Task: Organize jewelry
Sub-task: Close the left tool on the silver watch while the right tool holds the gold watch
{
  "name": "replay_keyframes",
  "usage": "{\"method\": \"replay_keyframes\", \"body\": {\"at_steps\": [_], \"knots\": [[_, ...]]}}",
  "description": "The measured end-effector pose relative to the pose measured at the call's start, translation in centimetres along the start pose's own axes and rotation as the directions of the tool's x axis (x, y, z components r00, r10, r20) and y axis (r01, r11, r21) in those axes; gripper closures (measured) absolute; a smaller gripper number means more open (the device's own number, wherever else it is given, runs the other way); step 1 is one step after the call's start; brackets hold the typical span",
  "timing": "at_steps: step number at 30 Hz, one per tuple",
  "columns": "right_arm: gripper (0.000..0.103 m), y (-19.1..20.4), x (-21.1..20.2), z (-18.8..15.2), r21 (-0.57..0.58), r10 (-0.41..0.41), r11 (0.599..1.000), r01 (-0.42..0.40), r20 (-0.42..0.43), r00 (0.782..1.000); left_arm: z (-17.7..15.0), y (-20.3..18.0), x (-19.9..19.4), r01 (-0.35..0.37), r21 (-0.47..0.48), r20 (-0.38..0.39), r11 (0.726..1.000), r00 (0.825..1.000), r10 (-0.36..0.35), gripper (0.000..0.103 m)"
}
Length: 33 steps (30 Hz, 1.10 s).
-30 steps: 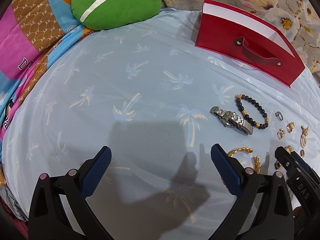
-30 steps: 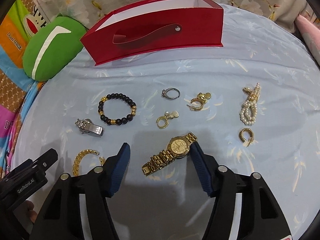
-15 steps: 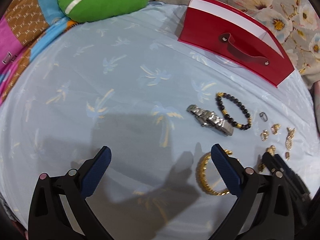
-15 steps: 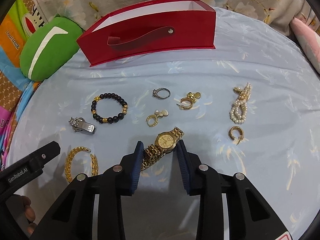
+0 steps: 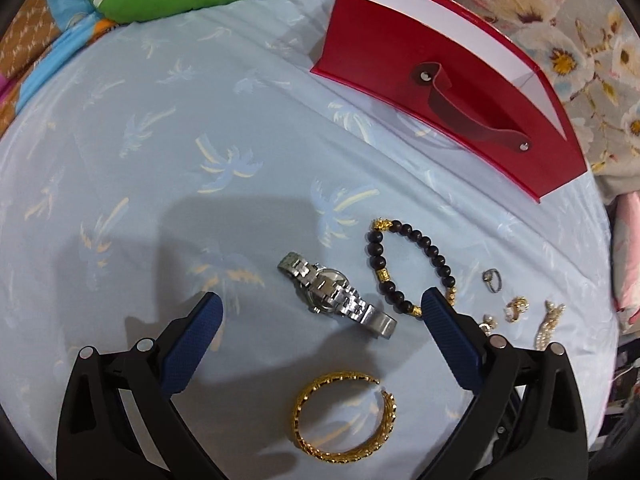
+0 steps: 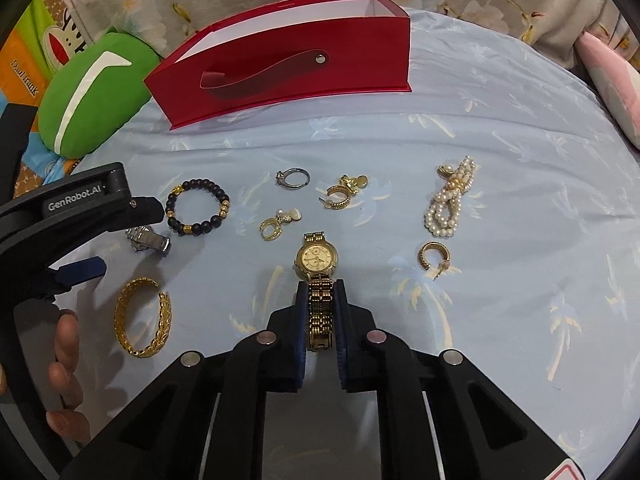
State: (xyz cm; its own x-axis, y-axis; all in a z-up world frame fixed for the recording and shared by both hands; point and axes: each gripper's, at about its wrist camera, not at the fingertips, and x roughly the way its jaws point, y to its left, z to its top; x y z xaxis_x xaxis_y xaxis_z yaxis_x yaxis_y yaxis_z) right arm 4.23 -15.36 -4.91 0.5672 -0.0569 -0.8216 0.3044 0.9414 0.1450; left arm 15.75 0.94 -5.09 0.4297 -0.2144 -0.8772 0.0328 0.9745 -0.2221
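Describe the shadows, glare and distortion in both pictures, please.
Left wrist view: fisheye bending curves the red box; a broad dark shadow lies on the blue sheet. Right wrist view: equally curved, sharp; slight glare on the gold watch dial.

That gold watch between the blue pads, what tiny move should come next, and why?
Probably a short lift straight up. The right hand-held gripper is closing on the gold watch, its pads pinching the band, while the dial lies on the sheet. Raising it would free it for carrying to the red box, which stands open behind the jewelry.
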Motion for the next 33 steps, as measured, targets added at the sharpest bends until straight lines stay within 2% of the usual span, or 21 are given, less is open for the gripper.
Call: {"method": "replay_keyframes", "body": {"at_steps": [2, 4, 5, 11, 19, 20, 22, 24, 27, 29, 31, 33], "knots": [[0.092, -0.3, -0.1, -0.1, 0.007, 0.005, 1.0, -0.005, -0.004, 1.0, -0.1, -0.5, 0.0, -0.017, 0.03, 0.002, 0.999, 1.0, 0.017, 0.015], [0.092, -0.5, -0.2, -0.1, 0.013, 0.012, 1.0, -0.012, -0.006, 1.0, -0.4, -1.1, -0.1, -0.044, 0.078, 0.011, 0.996, 0.999, 0.043, 0.031], [0.092, -0.6, -0.2, -0.1, 0.015, 0.014, 1.0, -0.014, -0.006, 1.0, -0.6, -1.2, -0.2, -0.053, 0.098, 0.017, 0.994, 0.999, 0.051, 0.033], [0.092, -0.6, -0.3, -0.3, 0.013, 0.021, 1.0, -0.021, -0.007, 1.0, -1.2, -0.1, -1.1, -0.006, 0.145, 0.005, 0.989, 1.0, 0.005, 0.051], [0.091, -0.5, -0.4, -0.4, 0.013, 0.016, 1.0, -0.016, -0.001, 1.0, -1.9, 2.1, -1.9, -0.028, 0.169, -0.009, 0.985, 1.0, 0.03, 0.051], [0.09, -0.4, -0.4, -0.3, 0.011, 0.015, 1.0, -0.015, 0.001, 1.0, -1.8, 2.2, -1.9, -0.033, 0.165, -0.003, 0.986, 0.999, 0.034, 0.049], [0.089, -0.3, -0.3, -0.2, 0.002, 0.006, 1.0, -0.006, 0.007, 1.0, -1.6, 1.8, -2.1, -0.039, 0.17, 0.017, 0.985, 0.999, 0.036, 0.031], [0.087, -0.2, -0.2, -0.1, 0.002, 0.009, 1.0, -0.009, 0.008, 1.0, -1.3, 1.4, -2.1, -0.049, 0.172, 0.04, 0.984, 0.998, 0.042, 0.025], [0.087, 0.0, 0.3, 0.2, -0.007, 0.003, 1.0, -0.003, 0.012, 1.0, -0.7, 0.8, -1.3, -0.025, 0.172, 0.026, 0.985, 0.999, 0.021, 0.025], [0.087, 0.2, 0.3, 0.3, -0.019, -0.002, 1.0, 0.003, 0.017, 1.0, -0.7, 0.5, -0.7, -0.031, 0.181, 0.02, 0.983, 0.999, 0.028, 0.03], [0.087, 0.1, 0.3, 0.3, -0.022, -0.002, 1.0, 0.002, 0.018, 1.0, -0.9, 0.1, -0.6, -0.047, 0.192, 0.033, 0.98, 0.999, 0.042, 0.04], [0.092, -0.1, 0.4, 0.3, -0.015, 0.004, 1.0, -0.004, 0.018, 1.0, -1.1, 0.0, -0.6, -0.05, 0.196, 0.041, 0.979, 0.998, 0.043, 0.05]]}}
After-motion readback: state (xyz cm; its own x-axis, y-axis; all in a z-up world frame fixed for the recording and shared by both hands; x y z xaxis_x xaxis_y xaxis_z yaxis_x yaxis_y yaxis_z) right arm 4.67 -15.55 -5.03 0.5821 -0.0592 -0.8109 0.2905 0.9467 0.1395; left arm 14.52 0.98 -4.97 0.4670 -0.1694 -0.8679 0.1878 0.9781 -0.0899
